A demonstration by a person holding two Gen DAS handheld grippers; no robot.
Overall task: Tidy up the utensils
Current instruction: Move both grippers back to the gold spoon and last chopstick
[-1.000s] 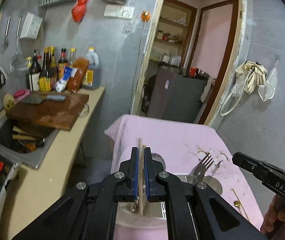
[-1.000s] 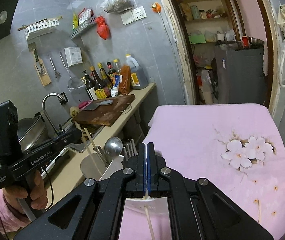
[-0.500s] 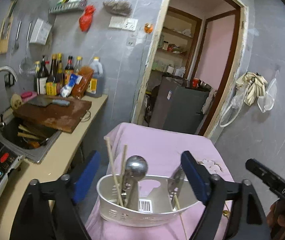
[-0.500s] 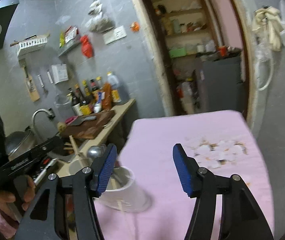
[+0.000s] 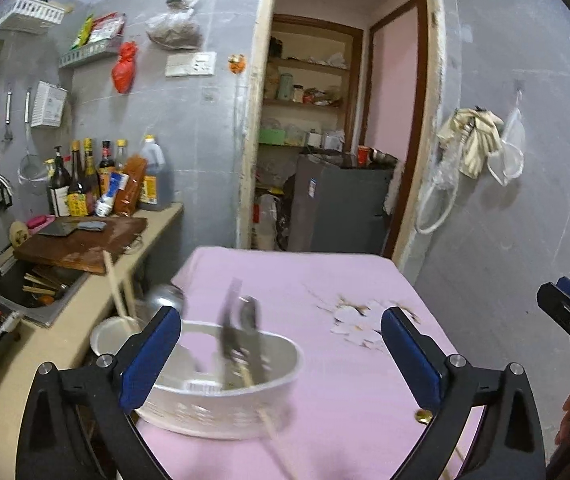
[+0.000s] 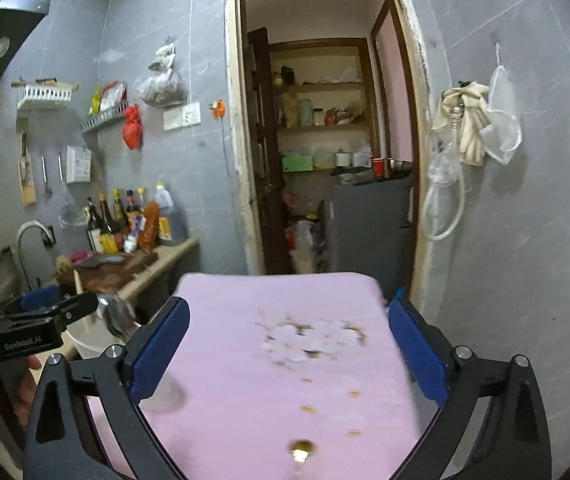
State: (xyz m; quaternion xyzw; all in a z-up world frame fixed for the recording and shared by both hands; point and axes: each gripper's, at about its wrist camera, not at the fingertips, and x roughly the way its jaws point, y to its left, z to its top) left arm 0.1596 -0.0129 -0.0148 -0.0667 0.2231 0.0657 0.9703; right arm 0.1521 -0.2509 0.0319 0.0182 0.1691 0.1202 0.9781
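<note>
Left wrist view: white caddy [image 5: 221,396] sits near the pink table's [image 5: 325,280] left edge, utensils [image 5: 241,340] standing inside. My left gripper [image 5: 281,354] and right gripper [image 6: 289,354] have just been opening, both empty; I'd approach the gold-tipped piece [image 6: 301,448] slowly.

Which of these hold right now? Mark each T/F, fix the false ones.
1. The left tongs are shut on a chopstick. False: they stand wide open, gripping nothing.
2. The white utensil holder sits on the pink tablecloth. True.
3. The right tongs are open and empty. True.
4. The utensil holder is empty. False: blurred utensils stand in it.
5. A cleaver lies on the wooden cutting board. True.
</note>
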